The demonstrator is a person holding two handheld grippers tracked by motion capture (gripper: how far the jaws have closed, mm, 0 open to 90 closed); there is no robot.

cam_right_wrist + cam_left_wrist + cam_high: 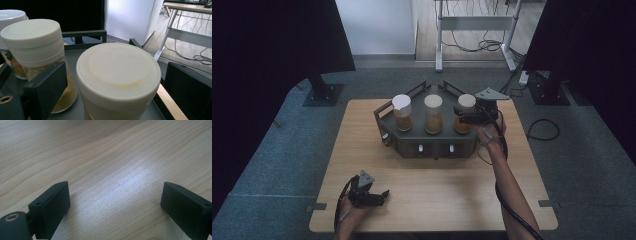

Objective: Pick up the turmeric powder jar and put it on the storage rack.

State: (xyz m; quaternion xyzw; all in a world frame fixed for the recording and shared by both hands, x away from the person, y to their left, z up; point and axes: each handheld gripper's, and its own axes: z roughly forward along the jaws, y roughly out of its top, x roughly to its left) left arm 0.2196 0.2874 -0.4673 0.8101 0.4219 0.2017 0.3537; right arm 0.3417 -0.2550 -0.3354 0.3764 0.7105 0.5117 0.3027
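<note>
A dark grey angular rack (432, 148) stands at the table's far middle and holds three clear jars with cream lids and amber contents. My right gripper (460, 116) reaches in from the right and is open around the right jar (465, 107). In the right gripper view its jaws (116, 87) flank that jar's lid (118, 72) with a small gap on each side. The middle jar (35, 42) and the left jar (10, 17) stand beyond. My left gripper (382, 195) rests low at the table's front left, open (115, 202) over bare wood.
The wooden table (362, 150) stands on grey carpet. Dark screens on stands (319, 90) flank it at both sides. A white desk frame (474, 30) with loose cables is behind. A black cable (542, 130) loops on the floor at the right.
</note>
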